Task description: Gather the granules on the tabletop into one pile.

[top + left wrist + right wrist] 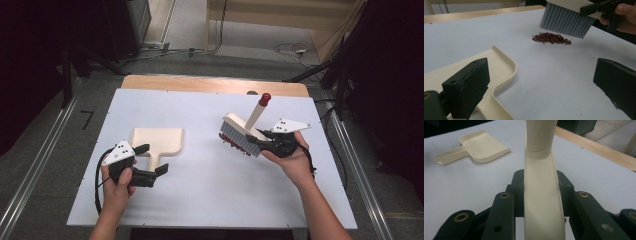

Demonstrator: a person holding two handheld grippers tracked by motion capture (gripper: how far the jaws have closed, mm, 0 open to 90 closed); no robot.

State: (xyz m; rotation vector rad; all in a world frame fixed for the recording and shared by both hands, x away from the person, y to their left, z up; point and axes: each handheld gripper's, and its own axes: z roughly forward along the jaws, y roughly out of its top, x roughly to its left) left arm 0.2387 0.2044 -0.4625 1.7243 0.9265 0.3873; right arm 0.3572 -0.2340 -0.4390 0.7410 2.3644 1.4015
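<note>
My right gripper (261, 141) is clamped on the cream wooden hand brush with grey bristles and a red-tipped handle (245, 131). In the right gripper view my two black jaws press on either side of the brush's flat back, just below where the round handle begins, and the handle runs up and away from me between them. In the high view the brush hangs tilted over the white table board (210, 200), bristles down and toward the left, the red tip pointing away from me toward the far wooden edge. The small heap of dark red beans (235, 143) lies on the board right under the bristles; from the left gripper view the bristle tips stand just above and behind the heap, and I cannot tell whether they touch it.

My left gripper (151, 161) is released, its jaws wide apart. The cream plastic dustpan with a short flat handle (157, 141) lies flat on the board at the left, well apart from the beans. Its handle points toward me and passes between my left jaws: one jaw sits just above the pan's edge, the other stands clear over bare board. Neither pad presses on it.
</note>
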